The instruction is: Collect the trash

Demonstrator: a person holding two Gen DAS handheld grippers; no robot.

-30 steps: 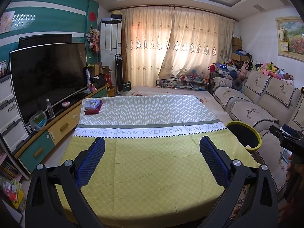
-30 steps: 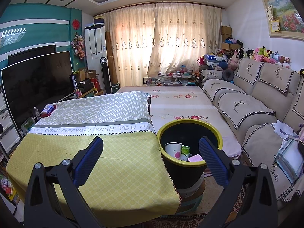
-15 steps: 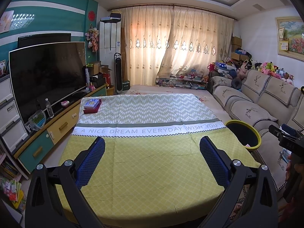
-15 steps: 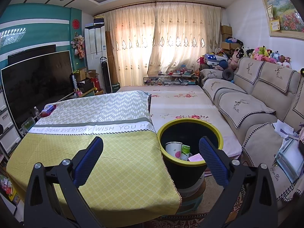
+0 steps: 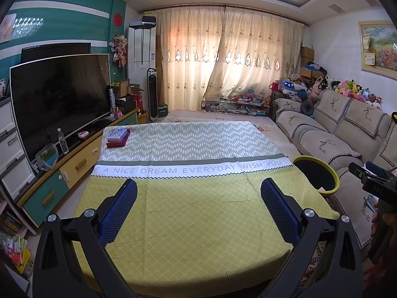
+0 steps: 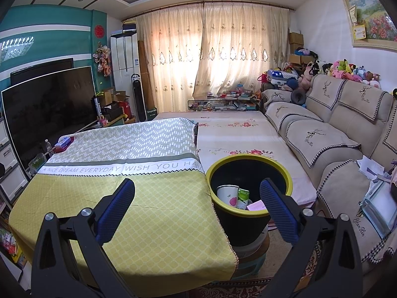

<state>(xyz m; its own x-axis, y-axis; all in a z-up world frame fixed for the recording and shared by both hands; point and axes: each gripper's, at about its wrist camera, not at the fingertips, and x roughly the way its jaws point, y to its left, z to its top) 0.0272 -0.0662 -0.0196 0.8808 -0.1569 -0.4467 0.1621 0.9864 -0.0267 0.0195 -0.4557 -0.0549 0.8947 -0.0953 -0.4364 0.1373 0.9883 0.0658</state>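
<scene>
Trash bin base behind tablecloth; pink item in it partly behind right claw.

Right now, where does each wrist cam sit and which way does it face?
Left wrist: behind the open left gripper, over the table's near edge, facing the curtains; a hand holds the right gripper at right.
Right wrist: behind the open right gripper, over the table's right corner, facing the trash bin.
Shared: tablecloth, bin, TV, sofa.

Yellow lattice-print tablecloth with grey-white chevron end, black bin with yellow rim, blue gripper pads
</scene>
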